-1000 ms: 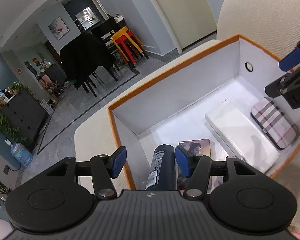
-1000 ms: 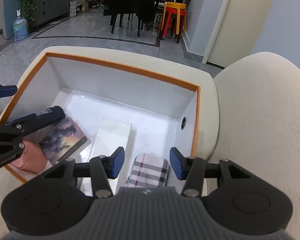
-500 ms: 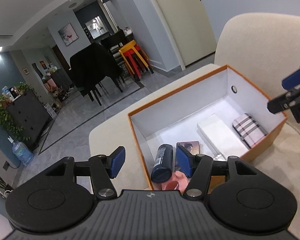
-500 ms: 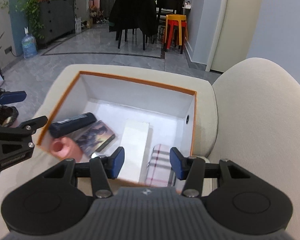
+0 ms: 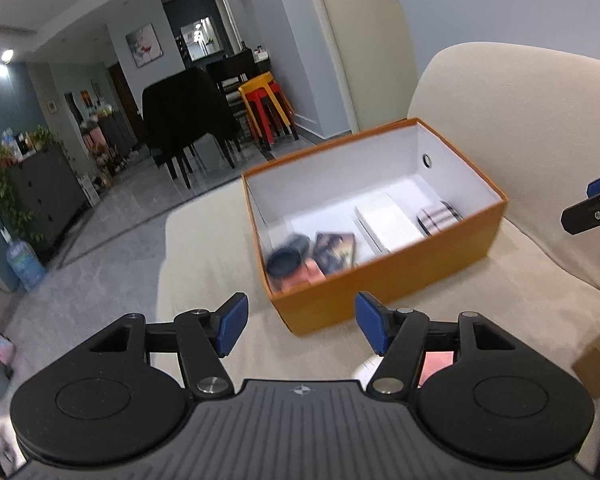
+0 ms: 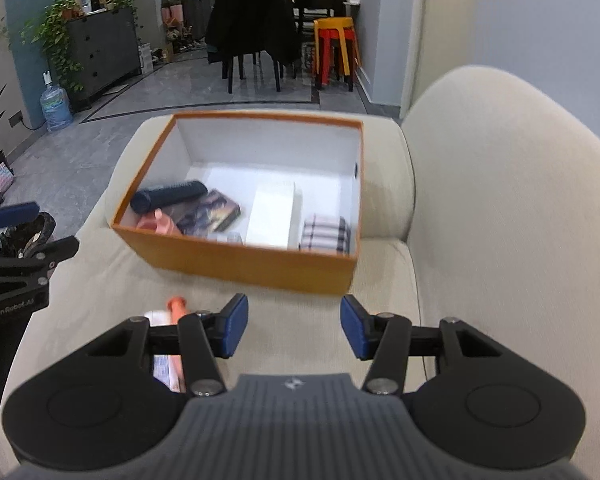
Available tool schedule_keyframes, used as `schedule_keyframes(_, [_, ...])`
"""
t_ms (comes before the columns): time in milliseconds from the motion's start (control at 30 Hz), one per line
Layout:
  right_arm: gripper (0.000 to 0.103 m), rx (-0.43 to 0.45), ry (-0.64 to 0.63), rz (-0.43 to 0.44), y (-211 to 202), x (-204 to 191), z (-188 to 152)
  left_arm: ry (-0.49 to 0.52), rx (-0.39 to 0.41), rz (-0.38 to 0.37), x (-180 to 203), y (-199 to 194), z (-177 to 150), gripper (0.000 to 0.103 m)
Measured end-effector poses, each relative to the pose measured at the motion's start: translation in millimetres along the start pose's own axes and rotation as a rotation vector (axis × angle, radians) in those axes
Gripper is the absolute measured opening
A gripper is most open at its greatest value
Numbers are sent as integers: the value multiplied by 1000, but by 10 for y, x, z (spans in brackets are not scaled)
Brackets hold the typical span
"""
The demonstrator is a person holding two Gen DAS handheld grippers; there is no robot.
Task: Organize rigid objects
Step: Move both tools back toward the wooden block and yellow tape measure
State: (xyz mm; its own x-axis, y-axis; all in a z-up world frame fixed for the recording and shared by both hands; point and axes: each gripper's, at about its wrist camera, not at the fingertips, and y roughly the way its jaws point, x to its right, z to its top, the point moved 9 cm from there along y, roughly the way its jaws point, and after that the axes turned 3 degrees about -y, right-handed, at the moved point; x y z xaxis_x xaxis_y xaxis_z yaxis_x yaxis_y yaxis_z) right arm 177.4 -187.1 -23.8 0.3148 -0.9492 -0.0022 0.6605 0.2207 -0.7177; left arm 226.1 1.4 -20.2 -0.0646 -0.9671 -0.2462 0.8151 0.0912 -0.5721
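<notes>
An orange box with a white inside stands on the beige sofa seat. It holds a dark blue can, a pink piece, a book, a white carton and a plaid case. My left gripper hovers short of the box's near left corner. Its jaws are opening and nothing is between them. My right gripper hangs over the seat in front of the box, open and empty. An orange-pink item on a white packet lies by its left finger.
The sofa backrest rises to the right of the box. A cardboard piece sits at the seat's lower right in the left wrist view. A patterned bag lies at the sofa's left edge. Beyond are grey floor, dark chairs and coloured stools.
Both grippers have drawn back and up from the box, which now looks smaller and farther. The dark can stays in the box, and the left jaws stand wider.
</notes>
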Motion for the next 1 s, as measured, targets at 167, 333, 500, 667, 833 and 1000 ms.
schedule_keyframes(167, [56, -25, 29, -18, -55, 91, -276, -64, -14, -34, 78, -134, -267, 73])
schedule_keyframes(333, [56, -62, 52, -29, -44, 169, -605, -80, -31, -66, 211, -193, -476, 76])
schedule_keyframes(500, [56, -103, 73, -24, 1, 210, -898, -88, -59, -88, 361, -236, -736, 77])
schedule_keyframes(667, [57, -144, 95, -23, 93, 244, -1134, -145, -94, -120, 500, -284, -1008, 78])
schedule_keyframes(833, [61, -178, 93, -25, 186, 208, -1286, -139, -114, -153, 669, -295, -1152, 78])
schedule_keyframes(1000, [62, -221, 78, -27, 280, 182, -1412, -132, -134, -182, 803, -272, -1269, 78])
